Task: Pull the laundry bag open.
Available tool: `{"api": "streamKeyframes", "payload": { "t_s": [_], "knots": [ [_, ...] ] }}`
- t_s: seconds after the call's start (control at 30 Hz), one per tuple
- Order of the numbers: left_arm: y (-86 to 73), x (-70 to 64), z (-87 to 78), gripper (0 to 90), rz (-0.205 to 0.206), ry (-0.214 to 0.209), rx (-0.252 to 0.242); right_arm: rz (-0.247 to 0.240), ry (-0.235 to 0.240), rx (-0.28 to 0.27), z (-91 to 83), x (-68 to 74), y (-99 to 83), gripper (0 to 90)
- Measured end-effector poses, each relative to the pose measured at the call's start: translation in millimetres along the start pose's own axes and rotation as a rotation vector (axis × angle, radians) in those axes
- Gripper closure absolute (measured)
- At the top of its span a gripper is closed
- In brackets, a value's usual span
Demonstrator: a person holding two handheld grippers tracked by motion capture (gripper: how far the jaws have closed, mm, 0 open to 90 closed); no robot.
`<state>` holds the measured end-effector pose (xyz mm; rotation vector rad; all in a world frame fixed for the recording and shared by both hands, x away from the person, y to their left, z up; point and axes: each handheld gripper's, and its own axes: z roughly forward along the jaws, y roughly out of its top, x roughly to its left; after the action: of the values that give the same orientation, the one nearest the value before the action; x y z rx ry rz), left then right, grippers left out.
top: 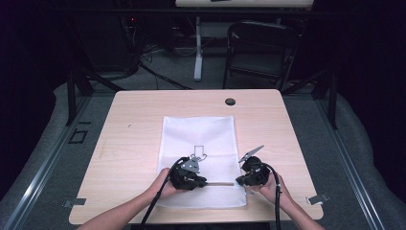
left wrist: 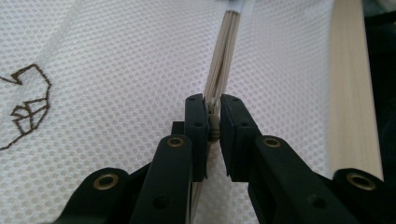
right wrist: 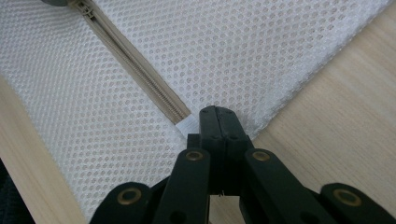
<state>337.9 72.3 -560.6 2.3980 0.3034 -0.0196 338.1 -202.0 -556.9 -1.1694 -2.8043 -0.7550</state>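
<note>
On the table (top: 143, 110) we find a white mesh bag (top: 201, 132) lying flat near the middle of the top, its zipper (top: 219, 183) running along the edge nearest the person. We take the bag as our reference.

Left gripper (top: 191, 178): at the bag's near edge, toward its left half. In the left gripper view (left wrist: 212, 116) the jaws stand nearly together and pinch the zipper pull (left wrist: 213, 128), with the beige zipper tape (left wrist: 223, 60) running away from them across the mesh.

Right gripper (top: 249, 177): at the bag's near right corner. In the right gripper view (right wrist: 218, 122) the jaws are pressed fully together at the end of the zipper, beside the white end tab (right wrist: 187, 125). We judge they clamp the bag's fabric there, though the pinched material itself is hidden.

Handling, in our judgement: the bag is light, soft and limp. It will bunch and drag along if the pull is drawn without a counter-hold. The mesh looks open-weave, so it may snag or stretch under a hard tug. The pull is small and could slip from flat jaws. Best holds are the pull itself for drawing and the corner fabric by the zipper end for anchoring, keeping the tape taut and straight between the two.

A brown line drawing (top: 198, 152) marks the bag's upper face, behind the left gripper.
</note>
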Motion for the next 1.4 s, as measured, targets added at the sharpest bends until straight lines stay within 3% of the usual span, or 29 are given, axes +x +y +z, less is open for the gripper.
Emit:
{"api": "streamKeyframes", "payload": {
  "t_s": [0.4,1.23,1.4],
  "knots": [
    [-24.7,8.7,-22.1,82.0,-0.051,0.030,0.022,-0.007,0.000,0.006,-0.2,-1.3,0.3,90.0],
    [-34.6,8.6,-35.5,82.1,-0.041,0.037,0.040,-0.004,0.002,0.005,-0.2,-1.5,0.1,90.0],
    [-44.0,12.1,-44.4,82.0,-0.068,0.053,0.045,-0.004,0.002,0.006,-0.2,-1.4,0.2,90.0]
  ]
}}
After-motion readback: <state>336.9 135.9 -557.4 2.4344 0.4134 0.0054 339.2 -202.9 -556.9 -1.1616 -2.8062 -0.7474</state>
